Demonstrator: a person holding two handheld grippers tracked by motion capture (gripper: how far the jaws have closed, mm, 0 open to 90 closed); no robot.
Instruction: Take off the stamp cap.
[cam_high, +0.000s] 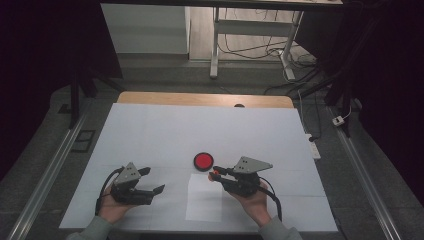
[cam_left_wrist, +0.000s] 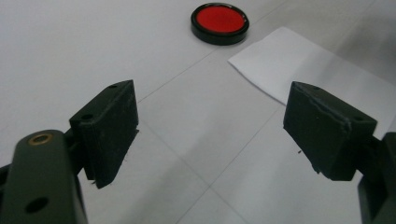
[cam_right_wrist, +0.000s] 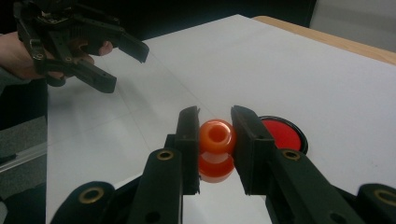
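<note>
— Gripping anything, the right gripper (cam_right_wrist: 215, 140)?
— Yes; its jaws are clenched on one orange spool (cam_right_wrist: 216, 148), held just above the white table (cam_high: 150, 130); the red disc (cam_right_wrist: 280, 133) in its black rim lies just behind it.
— And the left gripper (cam_left_wrist: 210, 126)?
— Released, jaws wide with nothing between them; well apart from the other.
— Anything else nearby?
— One sheet of paper (cam_high: 204, 200) between the two grippers, below the disc; one spool, one disc, one sheet.

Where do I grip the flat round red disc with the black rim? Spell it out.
Probably across the black rim of the flat round red disc, straight down from above: it lies low on the white table, offering only that thin wall.
</note>
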